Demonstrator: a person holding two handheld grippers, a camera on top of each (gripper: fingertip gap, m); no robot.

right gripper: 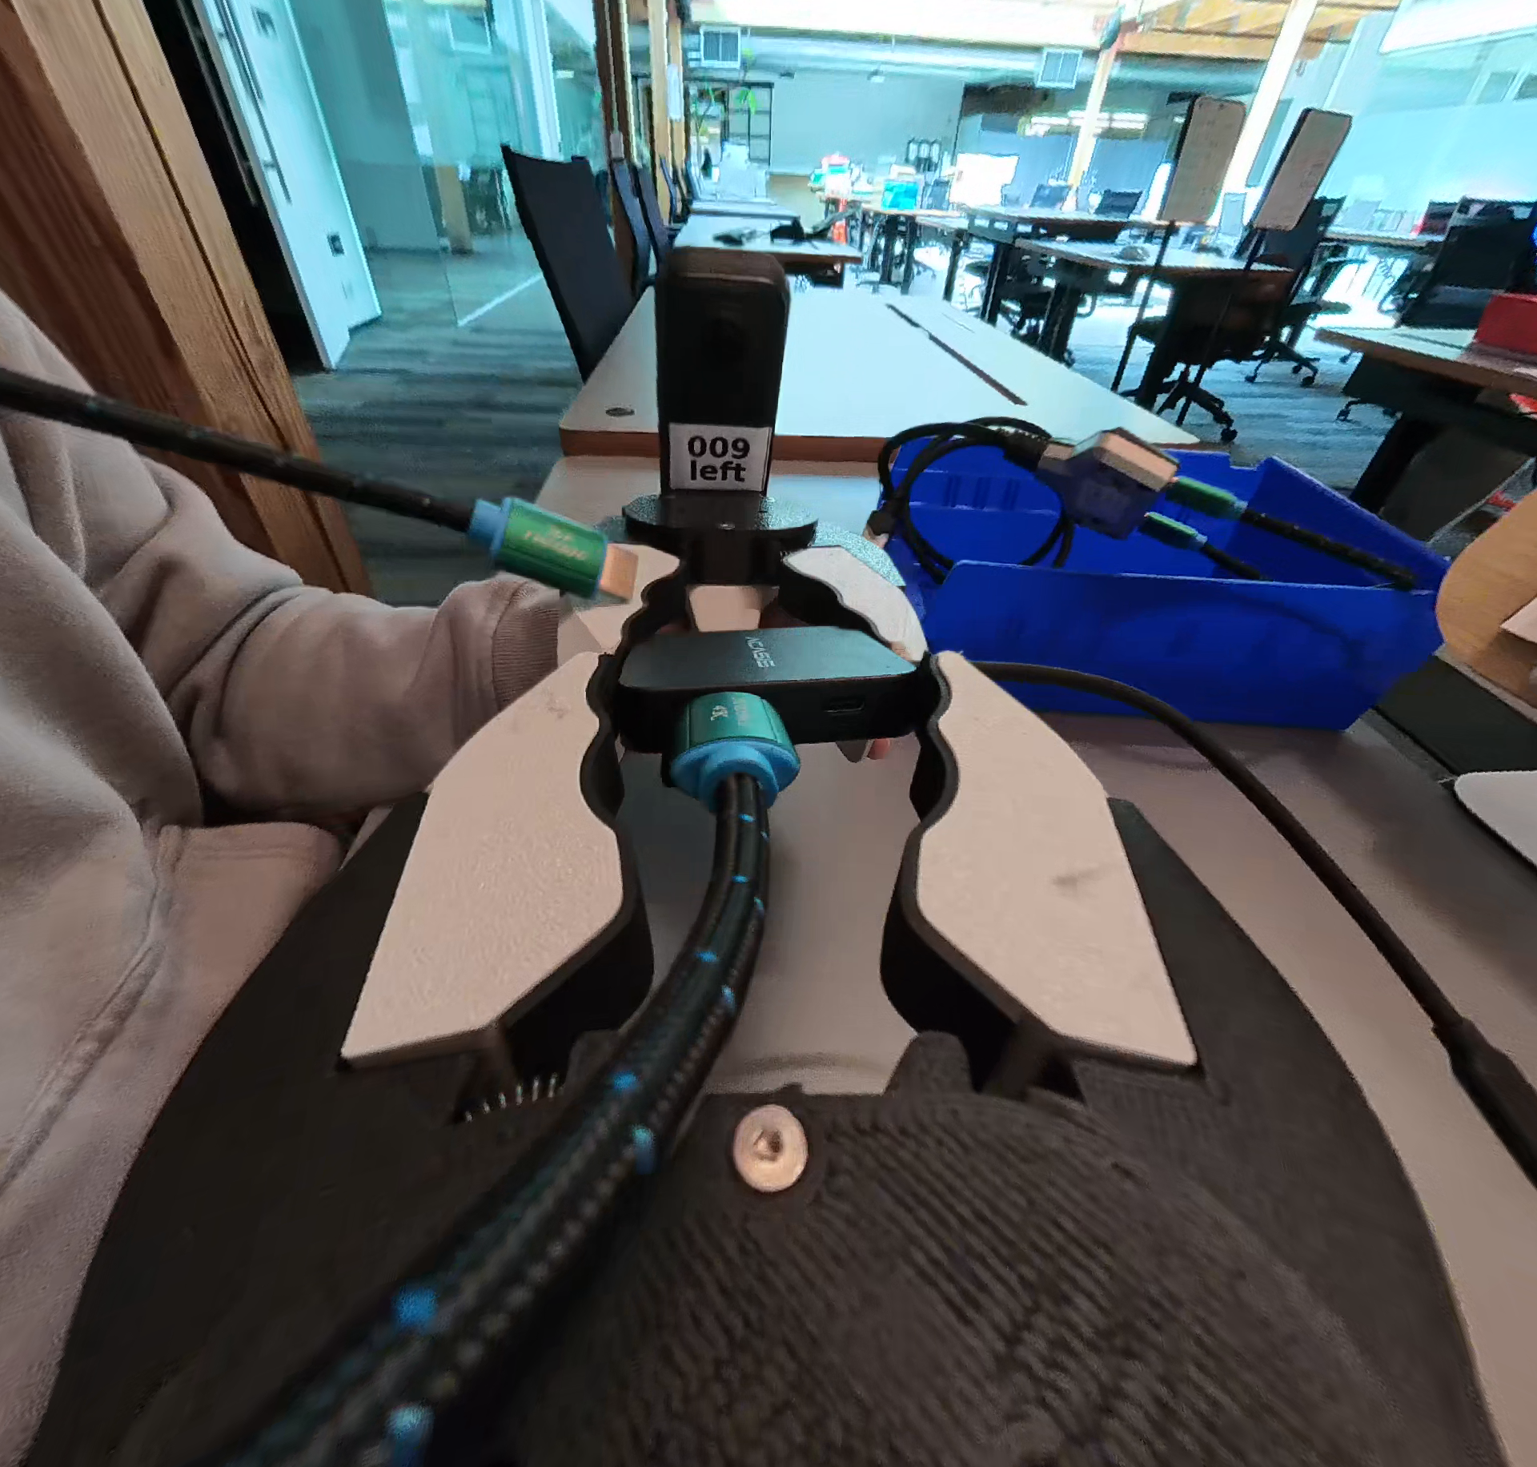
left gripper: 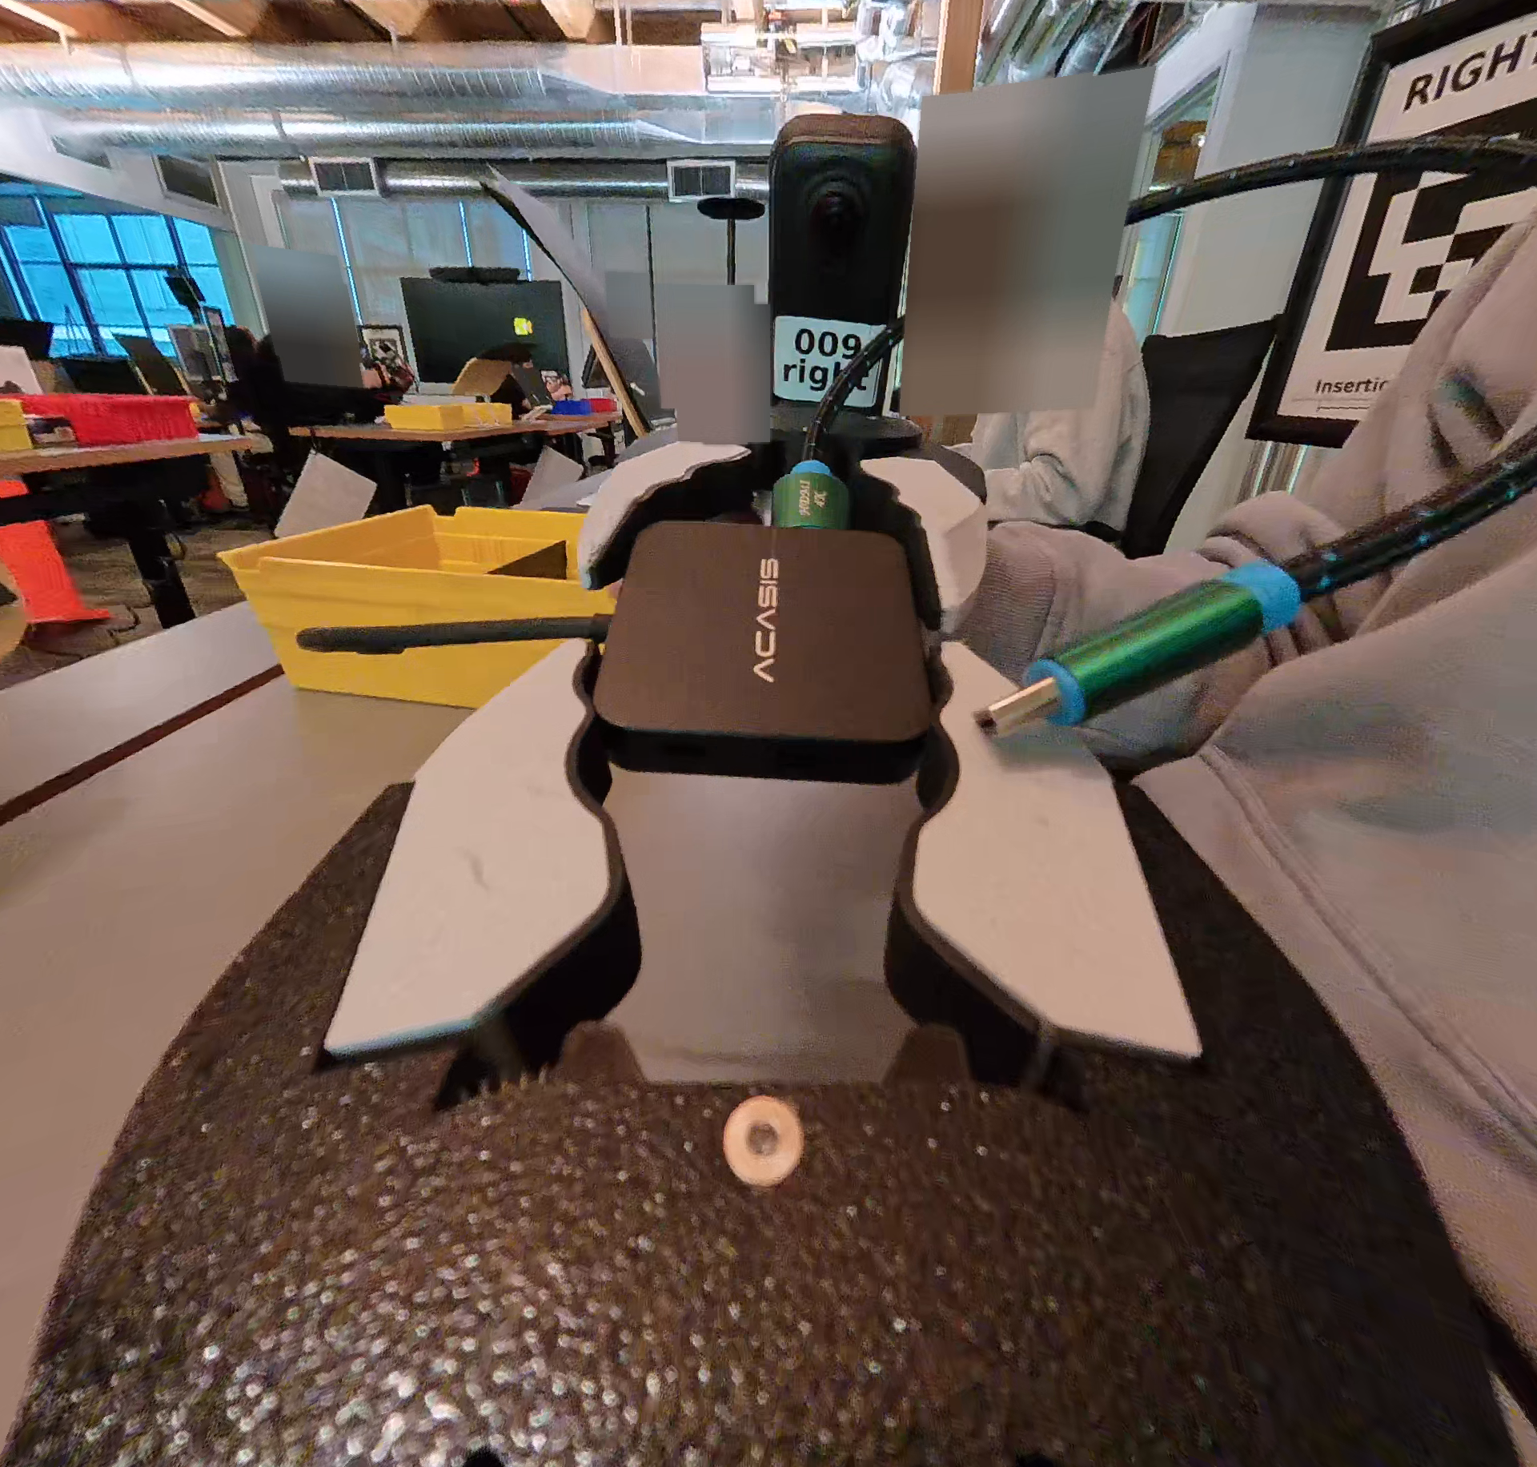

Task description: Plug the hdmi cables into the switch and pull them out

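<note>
In the left wrist view, a yellow bin (left gripper: 391, 587) is seen at left. At center, the flat black switch (left gripper: 761, 637) is clamped by the left gripper (left gripper: 761, 678). A green plug (left gripper: 811, 499) is seated in its far edge, pinched there by the right gripper (left gripper: 798, 504). A loose plug (left gripper: 1156, 645), green with blue collars, is seen hanging at right.

Yellow bin (left gripper: 366, 595) on the grey worktop (left gripper: 166, 803), blue bin (right gripper: 1164, 637) on the worktop holding coiled cables, black office chair (right gripper: 565, 254), red tray (left gripper: 108, 416) on a far desk
</note>
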